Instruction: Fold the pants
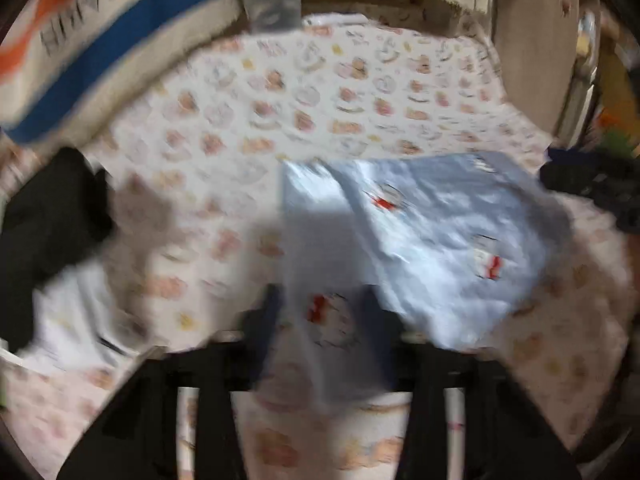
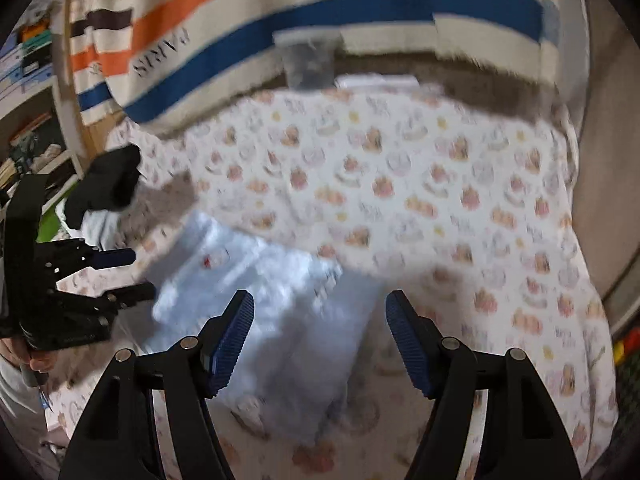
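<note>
The pale blue printed cotton pants lie partly folded on the cake-patterned sheet, toward four o'clock in the left view; the left gripper looks clamped on a raised fold, though blur leaves doubt; the right gripper hovers with jaws apart above them; smoothing folds likely remain.

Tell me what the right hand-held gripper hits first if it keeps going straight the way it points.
Probably the light blue pants: the open right hand-held gripper points at them where they lie on the patterned sheet. Motion blur leaves depth uncertain.
</note>
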